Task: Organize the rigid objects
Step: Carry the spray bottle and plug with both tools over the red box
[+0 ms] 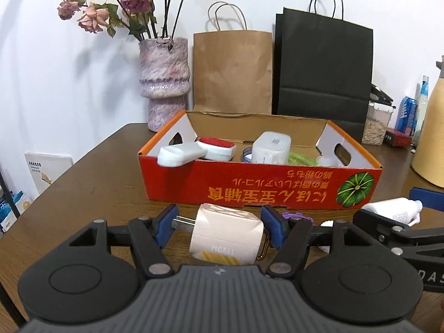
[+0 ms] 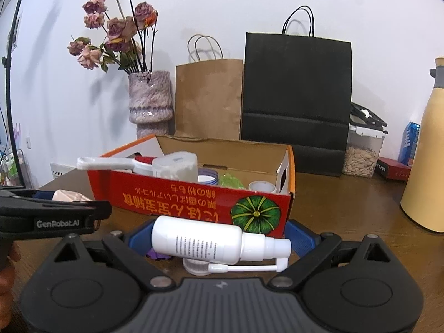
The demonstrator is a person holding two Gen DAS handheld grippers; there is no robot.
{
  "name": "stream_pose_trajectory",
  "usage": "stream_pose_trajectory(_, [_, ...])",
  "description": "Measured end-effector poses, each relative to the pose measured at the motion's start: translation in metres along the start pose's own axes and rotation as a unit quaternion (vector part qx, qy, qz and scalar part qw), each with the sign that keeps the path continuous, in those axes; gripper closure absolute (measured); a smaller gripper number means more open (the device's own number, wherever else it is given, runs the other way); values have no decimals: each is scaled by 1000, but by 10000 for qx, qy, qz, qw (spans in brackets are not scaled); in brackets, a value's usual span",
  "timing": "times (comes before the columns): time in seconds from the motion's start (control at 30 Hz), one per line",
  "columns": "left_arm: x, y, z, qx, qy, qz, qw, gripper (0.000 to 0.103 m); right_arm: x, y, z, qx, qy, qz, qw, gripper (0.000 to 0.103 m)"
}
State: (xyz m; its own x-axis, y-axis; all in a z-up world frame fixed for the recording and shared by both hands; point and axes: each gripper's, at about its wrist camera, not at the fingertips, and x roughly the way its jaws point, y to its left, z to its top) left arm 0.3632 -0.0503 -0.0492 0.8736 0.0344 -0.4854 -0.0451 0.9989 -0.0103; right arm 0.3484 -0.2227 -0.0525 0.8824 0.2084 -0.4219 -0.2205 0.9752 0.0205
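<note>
The left gripper [image 1: 219,226] pinches a pale pink plug adapter [image 1: 226,236] crosswise between its blue pads, one pad against the pronged end and the other against the rear face. This end-to-end hold keeps the two metal prongs [image 1: 181,222] pointing sideways and leaves the adapter's underside free, which suits lowering it over a wall. The adapter hangs just in front of the red cardboard box [image 1: 258,184], clear of the brown table [image 1: 91,172]. The box stands open-topped with its printed front wall toward both grippers, so it reads as the collecting bin; it already holds a white block-shaped item [image 1: 272,148], a white-and-red brush [image 1: 216,147] and some tape rolls. The right gripper [image 2: 219,242] grips a white spray bottle [image 2: 211,241] lying on its side across the jaws, base against the left pad; the contact at the nozzle end is hidden behind the bottle. The bottle also sits just short of the box front. The adapter is a rounded cube with a matte pink shell, a ribbed top face, printed lettering and a yellow striped mark on its near face. The bottle is opaque white, with fine black print and a thin folding nozzle [image 2: 244,267] below the cap.
</note>
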Motion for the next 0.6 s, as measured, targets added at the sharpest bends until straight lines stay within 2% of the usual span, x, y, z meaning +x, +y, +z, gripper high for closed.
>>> stream_pose_trajectory(0.3, [-20, -2, 17, -56, -402, -16, 9992, 36, -9, 1, 13, -69, -274, -159, 9995, 6])
stream_pose_trajectory(0.6, [-18, -5, 45, -247, -625, -65, 9977, 36, -4, -4, 35, 169, -503, -246, 9983, 6])
